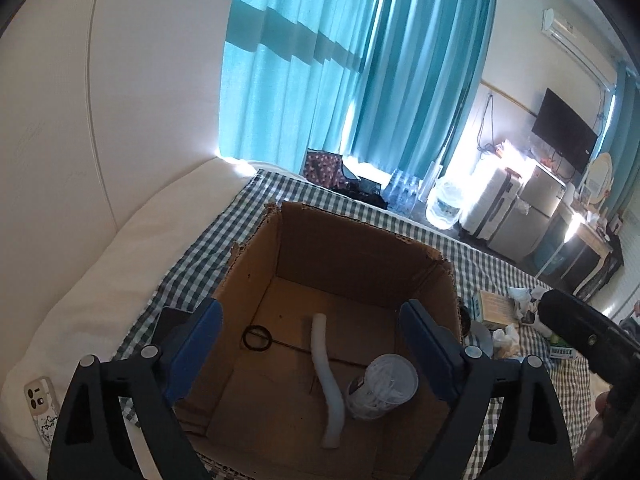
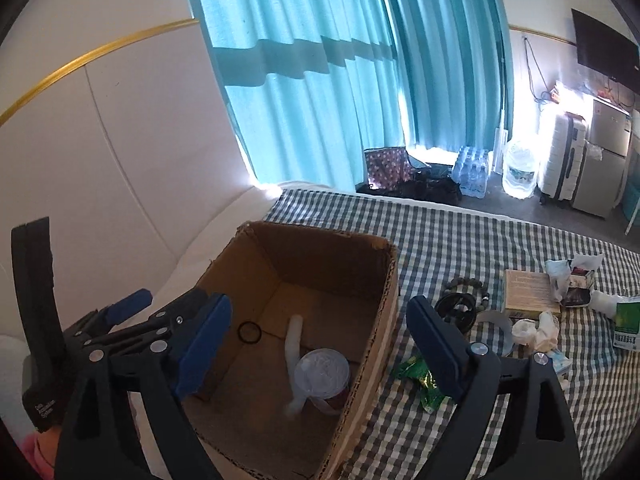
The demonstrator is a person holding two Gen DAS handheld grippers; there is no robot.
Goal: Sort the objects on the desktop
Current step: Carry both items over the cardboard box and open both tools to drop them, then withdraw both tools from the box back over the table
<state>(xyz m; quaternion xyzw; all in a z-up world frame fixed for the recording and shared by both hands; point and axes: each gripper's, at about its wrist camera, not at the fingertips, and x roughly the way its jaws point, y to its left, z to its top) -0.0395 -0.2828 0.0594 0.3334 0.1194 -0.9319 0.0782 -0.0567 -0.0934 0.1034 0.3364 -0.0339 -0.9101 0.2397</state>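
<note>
A: Item one, my left gripper (image 1: 312,344): blue pads (image 1: 200,344) spread wide, nothing between them, poised over the open cardboard box (image 1: 352,256).

B: And the right?

A: Item two, my right gripper (image 2: 320,340): jaws likewise parted and empty, straddling the box's right wall, one finger (image 2: 204,344) over the interior, the other outside above the checked cloth (image 2: 460,236).

B: Box contents?

A: Three entries. A clear lidded cup (image 1: 382,386) lying near the right wall; a bent white tube (image 1: 328,380) touching it on the left; a black ring (image 1: 257,338) flat on the floor, apart from both.

B: Unsorted stock?

A: On the cloth right of the box: a green wrapper (image 2: 420,380) just beside the wall, a bead bracelet (image 2: 466,288), a tan book (image 2: 526,292), crumpled tissues (image 2: 536,330). A phone (image 1: 40,408) lies on the white bedding at left.
</note>
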